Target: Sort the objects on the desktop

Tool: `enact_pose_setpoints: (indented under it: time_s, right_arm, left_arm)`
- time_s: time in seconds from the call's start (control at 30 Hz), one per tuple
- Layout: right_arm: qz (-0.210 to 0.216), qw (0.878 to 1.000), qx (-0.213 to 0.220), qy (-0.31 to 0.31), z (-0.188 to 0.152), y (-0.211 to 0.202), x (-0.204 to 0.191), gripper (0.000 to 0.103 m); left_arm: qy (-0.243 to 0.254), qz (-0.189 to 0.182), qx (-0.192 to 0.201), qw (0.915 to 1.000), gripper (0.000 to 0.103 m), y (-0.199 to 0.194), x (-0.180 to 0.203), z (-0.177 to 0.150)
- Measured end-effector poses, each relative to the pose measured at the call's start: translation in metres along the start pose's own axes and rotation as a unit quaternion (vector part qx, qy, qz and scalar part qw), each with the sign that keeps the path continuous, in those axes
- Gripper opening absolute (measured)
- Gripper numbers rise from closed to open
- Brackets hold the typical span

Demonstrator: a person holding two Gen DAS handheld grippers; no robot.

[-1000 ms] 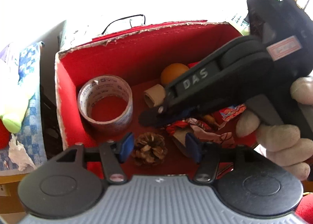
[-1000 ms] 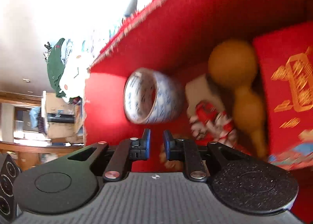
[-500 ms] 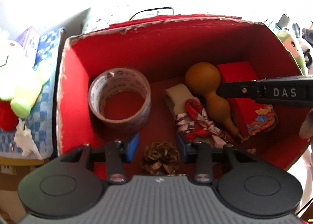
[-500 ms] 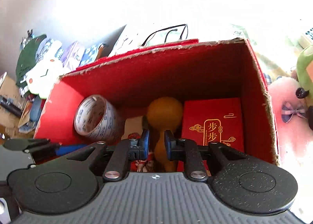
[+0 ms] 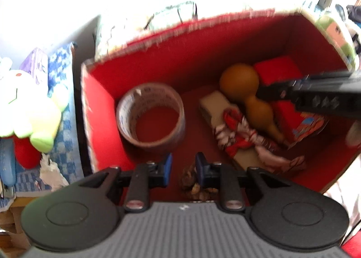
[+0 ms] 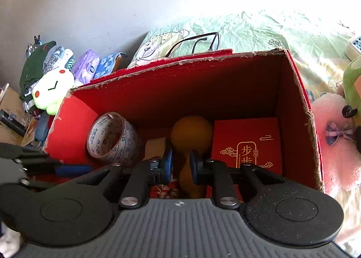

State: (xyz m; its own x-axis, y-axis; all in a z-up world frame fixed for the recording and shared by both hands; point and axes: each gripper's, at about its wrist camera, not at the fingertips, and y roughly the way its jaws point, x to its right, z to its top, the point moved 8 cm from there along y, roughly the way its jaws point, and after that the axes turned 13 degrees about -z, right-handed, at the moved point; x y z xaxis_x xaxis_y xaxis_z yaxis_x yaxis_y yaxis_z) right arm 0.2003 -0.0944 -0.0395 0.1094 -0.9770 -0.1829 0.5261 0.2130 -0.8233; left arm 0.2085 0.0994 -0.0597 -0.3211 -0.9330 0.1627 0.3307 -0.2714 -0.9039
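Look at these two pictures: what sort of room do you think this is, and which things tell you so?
Probably a bedroom: the red box rests on a cartoon-print bedsheet, with plush toys beside it.

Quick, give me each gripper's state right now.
Left gripper: jaws have just been closing to a narrow gap, gripping nothing; the pine cone lies beneath.
Right gripper: jaws at a narrow gap, holding nothing; the gourd lies beyond them.
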Motion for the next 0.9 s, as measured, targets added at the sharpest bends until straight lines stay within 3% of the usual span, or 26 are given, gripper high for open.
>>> enact_pose_setpoints:
  time_s: [0.1, 0.3, 0.57, 0.63, 0.8, 0.9]
  right_arm:
    - [0.006, 1.000, -0.006, 0.005, -0.001, 0.002, 0.000, 0.020]
    - [-0.003, 1.000, -0.027, -0.007, -0.002, 0.007, -0.003, 0.020]
    - [-0.033, 0.999, -0.009, -0.032, -0.004, 0.006, -0.008, 0.020]
    - [-0.036, 0.999, -0.008, -0.031, -0.004, 0.006, -0.008, 0.020]
    - [-0.037, 0.999, -0.010, -0.030, -0.002, 0.007, -0.006, 0.019]
    - [-0.041, 0.999, -0.012, -0.032, -0.003, 0.007, -0.006, 0.019]
  left_arm:
    - [0.006, -0.039, -0.004, 0.9992, 0.023, 0.002, 0.015, 0.002]
    - [0.005, -0.056, -0.047, 0.9973, 0.023, 0.026, 0.027, -0.010]
    - [-0.014, -0.015, -0.055, 0.9983, 0.024, 0.034, 0.001, -0.014]
    - [-0.018, -0.010, -0.045, 0.9988, 0.027, 0.031, -0.002, -0.012]
    - [-0.012, 0.045, -0.016, 0.9988, 0.029, 0.027, -0.006, -0.004]
    - [-0.030, 0.046, -0.011, 0.9984, 0.029, 0.035, -0.005, -0.005]
